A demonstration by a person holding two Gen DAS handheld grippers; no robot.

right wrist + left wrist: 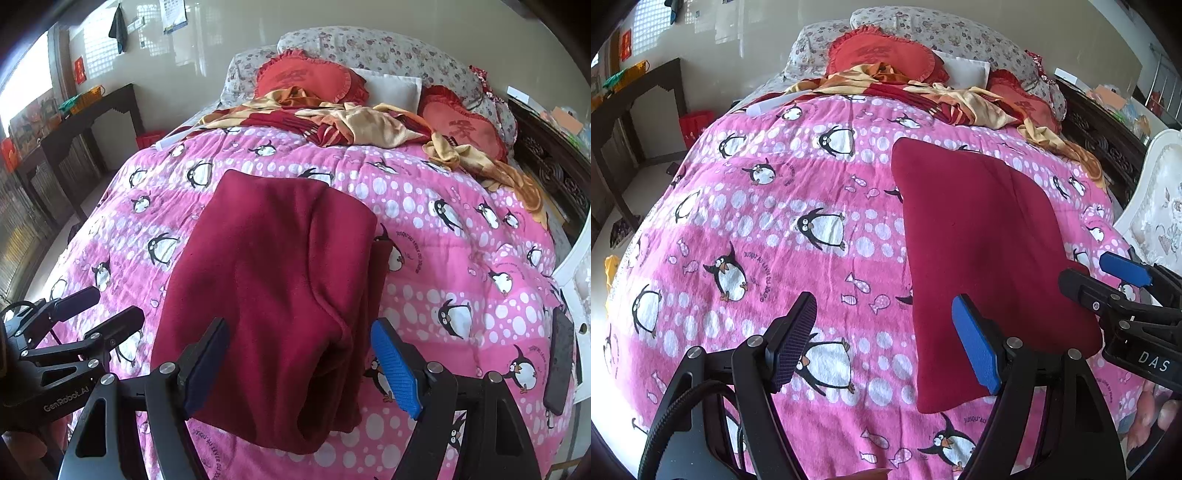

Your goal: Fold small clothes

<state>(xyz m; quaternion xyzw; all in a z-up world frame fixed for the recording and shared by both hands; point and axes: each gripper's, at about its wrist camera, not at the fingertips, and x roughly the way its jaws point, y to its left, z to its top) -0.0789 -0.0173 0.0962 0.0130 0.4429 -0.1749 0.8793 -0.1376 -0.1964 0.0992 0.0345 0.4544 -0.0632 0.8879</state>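
Maroon garment [280,302] lies folded flat on the pink penguin bedspread [768,229], dead ahead of your right tongs [303,369], near edge just between their spread fingers. Your left tongs [886,343] gape too, gripping nothing, with the cloth's left edge by the blue pad [975,347] and bare bedspread beyond.

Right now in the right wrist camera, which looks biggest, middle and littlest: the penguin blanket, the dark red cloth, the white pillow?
1. Penguin blanket, biggest.
2. Dark red cloth.
3. White pillow, littlest, though it lies farthest away and partly hidden.
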